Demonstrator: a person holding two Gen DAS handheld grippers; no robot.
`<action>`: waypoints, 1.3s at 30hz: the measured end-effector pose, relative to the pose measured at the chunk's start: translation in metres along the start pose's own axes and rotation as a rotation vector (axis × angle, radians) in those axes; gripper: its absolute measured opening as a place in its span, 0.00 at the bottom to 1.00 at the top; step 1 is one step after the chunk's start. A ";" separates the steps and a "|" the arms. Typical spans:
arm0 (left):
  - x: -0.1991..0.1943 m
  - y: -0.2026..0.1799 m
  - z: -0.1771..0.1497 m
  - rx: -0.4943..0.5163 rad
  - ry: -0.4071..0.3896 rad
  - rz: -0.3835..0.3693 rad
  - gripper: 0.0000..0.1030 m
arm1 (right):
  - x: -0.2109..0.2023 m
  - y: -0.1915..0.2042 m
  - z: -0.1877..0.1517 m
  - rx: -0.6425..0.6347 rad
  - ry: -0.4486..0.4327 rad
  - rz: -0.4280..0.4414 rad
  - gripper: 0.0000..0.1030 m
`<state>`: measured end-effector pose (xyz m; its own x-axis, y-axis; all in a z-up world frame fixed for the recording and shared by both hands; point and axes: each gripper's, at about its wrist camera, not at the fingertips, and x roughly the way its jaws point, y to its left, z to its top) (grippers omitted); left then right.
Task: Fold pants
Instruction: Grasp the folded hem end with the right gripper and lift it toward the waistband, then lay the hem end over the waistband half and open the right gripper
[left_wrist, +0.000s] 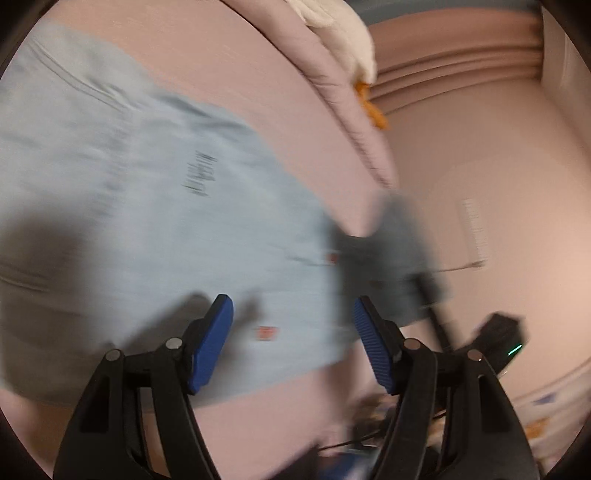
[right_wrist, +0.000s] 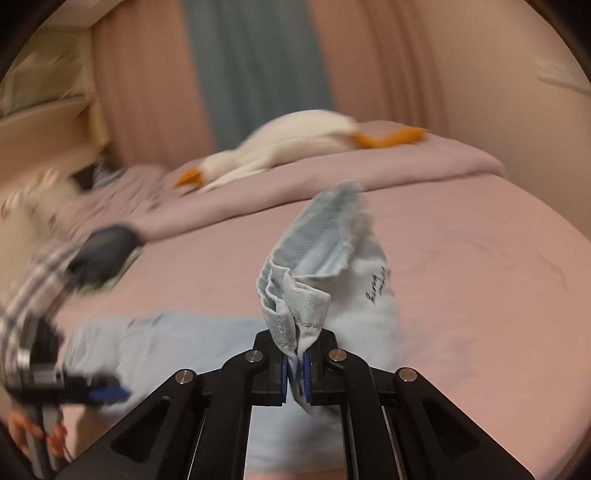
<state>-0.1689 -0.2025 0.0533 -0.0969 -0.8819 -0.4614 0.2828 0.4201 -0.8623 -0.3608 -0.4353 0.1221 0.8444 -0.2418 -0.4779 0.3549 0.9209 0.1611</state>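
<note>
Right now your right gripper (right_wrist: 297, 373) pinches the pants (right_wrist: 325, 258) hem, cloth trailing ahead onto the bed (right_wrist: 480, 295), while your left gripper (left_wrist: 293, 343) hovers open over them.

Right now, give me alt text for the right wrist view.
The right gripper is shut on a bunched edge of the light blue pants, lifting it above the pink bed. A white plush goose lies behind.
</note>
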 end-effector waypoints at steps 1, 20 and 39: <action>0.004 -0.002 0.000 -0.016 0.011 -0.037 0.69 | 0.006 0.015 -0.008 -0.034 0.011 0.013 0.06; 0.005 -0.004 0.023 0.051 -0.033 -0.085 0.15 | 0.046 0.126 -0.037 -0.375 0.113 0.157 0.06; -0.023 0.003 0.023 0.176 -0.125 0.195 0.23 | 0.042 0.082 -0.029 -0.152 0.234 0.341 0.62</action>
<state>-0.1440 -0.1863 0.0659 0.0908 -0.8123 -0.5761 0.4466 0.5502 -0.7055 -0.3083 -0.3614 0.0898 0.7832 0.1438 -0.6049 -0.0067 0.9748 0.2229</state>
